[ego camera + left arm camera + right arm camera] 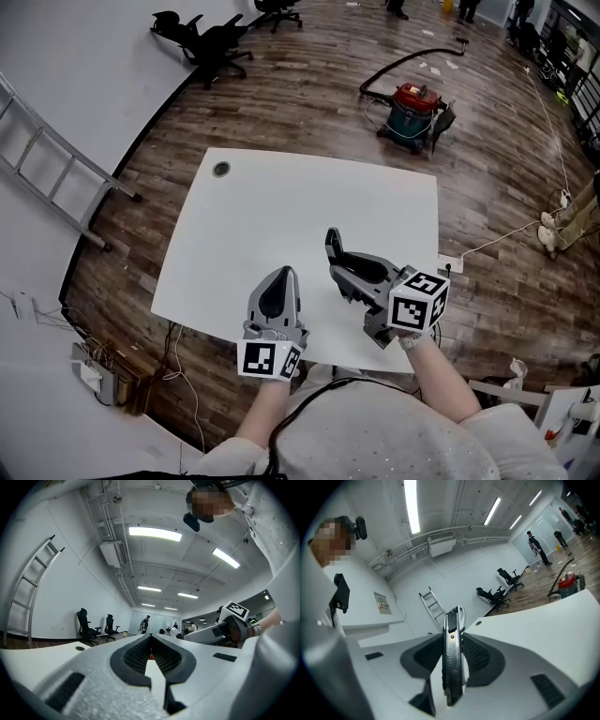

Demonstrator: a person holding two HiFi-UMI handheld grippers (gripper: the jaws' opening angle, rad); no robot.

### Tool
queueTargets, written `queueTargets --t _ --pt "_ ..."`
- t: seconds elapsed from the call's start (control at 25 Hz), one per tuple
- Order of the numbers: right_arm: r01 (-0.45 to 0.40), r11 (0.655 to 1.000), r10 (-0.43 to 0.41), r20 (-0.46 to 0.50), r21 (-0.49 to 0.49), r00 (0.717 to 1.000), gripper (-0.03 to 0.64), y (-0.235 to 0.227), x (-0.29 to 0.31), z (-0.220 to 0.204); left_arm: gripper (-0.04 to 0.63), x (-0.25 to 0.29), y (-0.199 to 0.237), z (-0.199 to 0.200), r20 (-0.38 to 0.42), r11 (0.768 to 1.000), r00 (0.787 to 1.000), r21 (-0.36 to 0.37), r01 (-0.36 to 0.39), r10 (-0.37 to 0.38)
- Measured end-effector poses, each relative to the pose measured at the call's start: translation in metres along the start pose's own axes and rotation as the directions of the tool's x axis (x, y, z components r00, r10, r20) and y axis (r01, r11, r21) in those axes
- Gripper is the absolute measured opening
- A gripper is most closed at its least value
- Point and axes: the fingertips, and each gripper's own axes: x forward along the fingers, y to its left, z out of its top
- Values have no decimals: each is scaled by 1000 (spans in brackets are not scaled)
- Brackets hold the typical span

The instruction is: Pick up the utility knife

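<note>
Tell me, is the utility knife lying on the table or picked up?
Picked up: the right gripper is clamped on the utility knife, held above the white table.

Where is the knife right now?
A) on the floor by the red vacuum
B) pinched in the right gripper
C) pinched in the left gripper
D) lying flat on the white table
B: in the right gripper view, the utility knife stands on edge, clamped between the pads of the right gripper. The left gripper has its jaws together with nothing in them.
</note>
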Motion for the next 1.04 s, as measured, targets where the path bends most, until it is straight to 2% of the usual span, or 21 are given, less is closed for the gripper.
queueTargets --t 0.16,0.48,0.68,1.04 --pt "-14 999 13 26 40 1000 138 0 -2 3 8 -1 -1 2 7 1000 1000 5 -2 2" --pt "-26 999 25 27 27 999 138 9 -1 9 8 -7 2 7 6 1000 1000 11 -24 24" --pt "3 999 -5 40 32 999 138 10 -20 15 8 0 -17 2 -8 1000 1000 -19 11 -11" --pt "1 999 -3 36 55 999 138 18 3 -5 9 -14 4 -3 -29 1000 1000 -10 12 -12"
